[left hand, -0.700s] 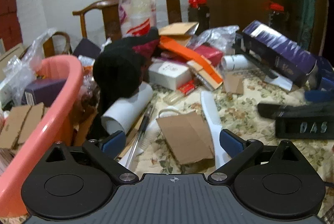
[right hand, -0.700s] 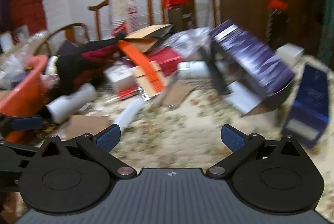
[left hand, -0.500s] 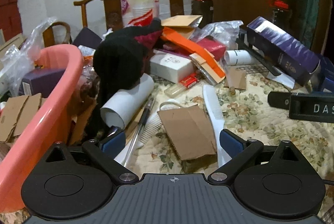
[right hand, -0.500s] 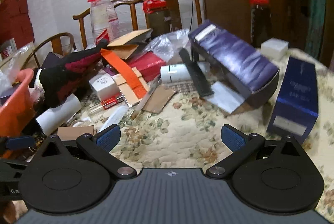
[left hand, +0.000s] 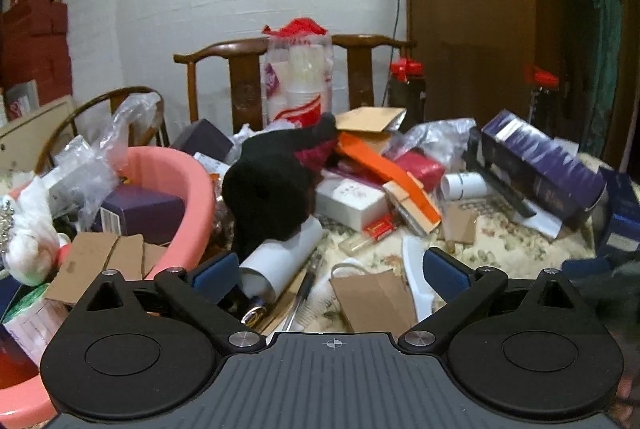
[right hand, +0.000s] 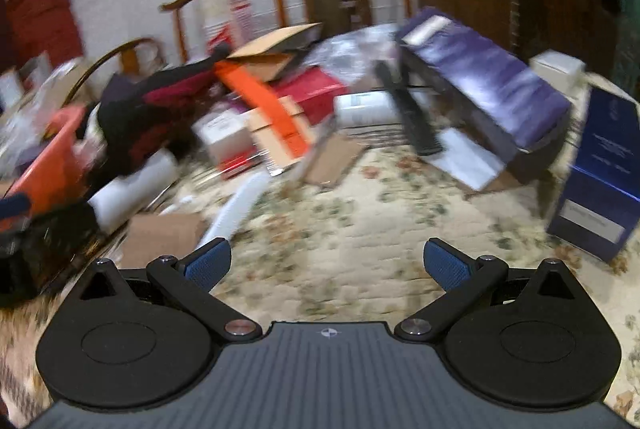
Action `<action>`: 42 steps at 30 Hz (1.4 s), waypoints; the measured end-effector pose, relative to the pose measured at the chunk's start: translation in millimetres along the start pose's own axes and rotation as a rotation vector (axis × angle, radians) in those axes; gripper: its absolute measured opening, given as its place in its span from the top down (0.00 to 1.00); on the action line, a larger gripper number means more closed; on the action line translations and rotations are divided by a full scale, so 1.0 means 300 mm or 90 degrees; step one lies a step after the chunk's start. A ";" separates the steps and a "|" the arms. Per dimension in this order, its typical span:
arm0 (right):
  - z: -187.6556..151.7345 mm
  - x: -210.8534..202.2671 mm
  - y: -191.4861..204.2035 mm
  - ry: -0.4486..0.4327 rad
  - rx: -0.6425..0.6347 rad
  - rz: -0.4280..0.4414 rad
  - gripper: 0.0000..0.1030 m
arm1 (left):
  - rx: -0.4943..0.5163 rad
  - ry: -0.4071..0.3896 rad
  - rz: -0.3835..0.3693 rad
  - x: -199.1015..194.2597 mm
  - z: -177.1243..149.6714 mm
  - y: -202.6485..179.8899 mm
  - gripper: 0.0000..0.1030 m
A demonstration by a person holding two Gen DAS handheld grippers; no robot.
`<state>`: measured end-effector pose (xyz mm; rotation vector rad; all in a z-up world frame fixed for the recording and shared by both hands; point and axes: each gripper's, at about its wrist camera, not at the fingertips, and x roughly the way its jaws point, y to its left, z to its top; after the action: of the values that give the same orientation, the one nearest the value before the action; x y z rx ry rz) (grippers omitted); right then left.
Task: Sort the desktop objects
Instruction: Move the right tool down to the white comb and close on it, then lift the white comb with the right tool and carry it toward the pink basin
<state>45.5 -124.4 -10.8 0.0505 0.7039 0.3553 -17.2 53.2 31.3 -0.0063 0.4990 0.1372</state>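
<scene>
My left gripper (left hand: pixel 330 269) stands open above a brown cardboard scrap (left hand: pixel 372 299), a white comb (left hand: pixel 416 281), a pen (left hand: pixel 302 293) and a white tube (left hand: pixel 282 259), holding nothing. Behind the tube lies a black and maroon cloth (left hand: pixel 272 185). A pink basin (left hand: pixel 192 213) at the left holds boxes and cardboard. My right gripper (right hand: pixel 326 265) is open over bare flowered tablecloth (right hand: pixel 360 229), empty. In its blurred view the white comb (right hand: pixel 236 213) and cardboard scrap (right hand: pixel 164 237) lie to its left.
Clutter fills the table's middle: a white box (left hand: pixel 352 203), an orange strip (left hand: pixel 392 175), a red box (left hand: pixel 420 165). A long purple box (right hand: pixel 484 81) and a blue box (right hand: pixel 604 169) stand at the right. Wooden chairs (left hand: pixel 240 77) and a bag of cups (left hand: pixel 298 77) are behind.
The left gripper's view has lifted and pulled back, showing more wall and basin. The right gripper has swung, its view now blurred, and it no longer shows in front of the left gripper.
</scene>
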 end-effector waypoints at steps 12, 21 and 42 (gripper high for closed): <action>0.006 0.075 0.210 0.064 -0.082 0.071 0.17 | -0.066 -0.014 -0.040 -0.016 0.016 0.072 0.00; -0.006 0.049 0.156 0.093 -0.084 0.059 0.86 | -0.064 0.010 -0.033 0.019 0.002 0.073 0.00; -0.077 0.009 0.056 0.055 -0.158 0.051 0.15 | 0.004 0.018 -0.040 0.030 -0.041 -0.021 0.00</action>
<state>27.6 -109.5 -27.5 -0.1725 0.7401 0.5216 -14.5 47.7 16.0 -0.0173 0.5277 0.0737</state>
